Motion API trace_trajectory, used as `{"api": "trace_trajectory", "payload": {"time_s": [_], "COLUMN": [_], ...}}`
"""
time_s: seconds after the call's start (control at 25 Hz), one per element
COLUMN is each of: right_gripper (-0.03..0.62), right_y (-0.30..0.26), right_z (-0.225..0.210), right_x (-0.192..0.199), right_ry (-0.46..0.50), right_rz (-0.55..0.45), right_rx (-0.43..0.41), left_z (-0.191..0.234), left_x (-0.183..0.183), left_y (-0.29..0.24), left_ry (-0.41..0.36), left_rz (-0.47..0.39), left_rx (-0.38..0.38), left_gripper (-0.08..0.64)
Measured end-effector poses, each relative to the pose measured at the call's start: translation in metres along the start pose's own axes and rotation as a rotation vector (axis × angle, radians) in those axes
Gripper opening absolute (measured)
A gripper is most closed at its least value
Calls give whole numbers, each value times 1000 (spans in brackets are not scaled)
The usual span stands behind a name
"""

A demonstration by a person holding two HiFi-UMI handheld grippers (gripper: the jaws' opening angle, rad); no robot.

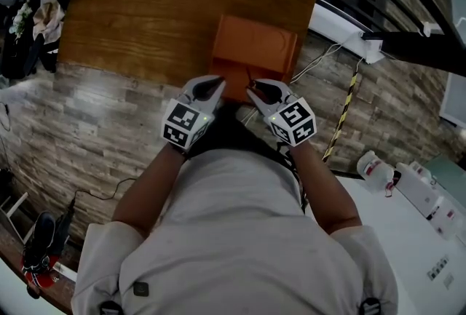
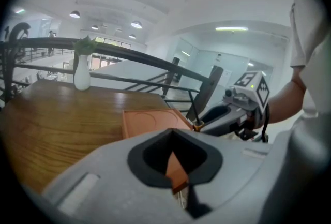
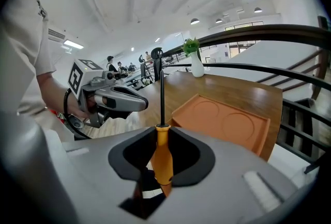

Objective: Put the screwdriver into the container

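Note:
My right gripper (image 3: 162, 166) is shut on the orange handle of the screwdriver (image 3: 162, 153), whose black shaft stands straight up past the jaws. In the head view this gripper (image 1: 255, 93) hovers at the near edge of the orange tray-like container (image 1: 255, 50), and the screwdriver shaft (image 1: 248, 77) points over it. The container (image 3: 227, 123) has two round recesses and lies on the wooden table (image 1: 145, 8). Beside it to the left, my left gripper (image 1: 213, 82) appears shut with nothing in it. Past that gripper's jaws (image 2: 176, 166), the container (image 2: 150, 122) lies just ahead.
A white vase with a green plant (image 3: 195, 62) stands at the table's far end. A dark metal railing (image 3: 300, 114) runs close behind the table. White cables and a power strip (image 1: 368, 50) lie on the stone floor to the right.

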State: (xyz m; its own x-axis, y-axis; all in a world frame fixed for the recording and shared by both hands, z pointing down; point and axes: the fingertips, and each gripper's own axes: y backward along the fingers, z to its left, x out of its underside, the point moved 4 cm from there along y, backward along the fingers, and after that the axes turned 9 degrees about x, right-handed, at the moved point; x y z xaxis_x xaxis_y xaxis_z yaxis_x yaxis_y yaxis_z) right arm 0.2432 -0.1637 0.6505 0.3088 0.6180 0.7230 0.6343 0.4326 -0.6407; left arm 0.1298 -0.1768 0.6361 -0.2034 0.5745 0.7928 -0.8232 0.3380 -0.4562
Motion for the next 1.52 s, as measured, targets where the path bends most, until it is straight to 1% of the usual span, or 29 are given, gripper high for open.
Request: {"api": "trace_trajectory", "payload": {"time_s": [0.24,0.64,0.92,1.12,1.32,1.52], "right_gripper": [83,83,83,83,83,83], "right_y": [-18,-48,-65,-75,-83,-93], "right_z": [-5,-12,-18,-21,-26,-22], "right_x": [17,40,59,64,72,74], "right_ry": [53,127,183,216,223,238], "right_rz": [58,158,288,321,351,378], "right_rx": [29,67,100,121,130,133], "left_z": [10,25,28,29,31,37], "left_x": [17,30,36,40,42,44], "left_y": [-11,-19,-24,-27,-31,-30], "left_ry": [31,31,56,69,81,91], "left_rz": [19,61,67,76,81,88], "left_rx": [-7,-9,-2,8,16,19], "left_gripper": [3,3,3,3,3,3]}}
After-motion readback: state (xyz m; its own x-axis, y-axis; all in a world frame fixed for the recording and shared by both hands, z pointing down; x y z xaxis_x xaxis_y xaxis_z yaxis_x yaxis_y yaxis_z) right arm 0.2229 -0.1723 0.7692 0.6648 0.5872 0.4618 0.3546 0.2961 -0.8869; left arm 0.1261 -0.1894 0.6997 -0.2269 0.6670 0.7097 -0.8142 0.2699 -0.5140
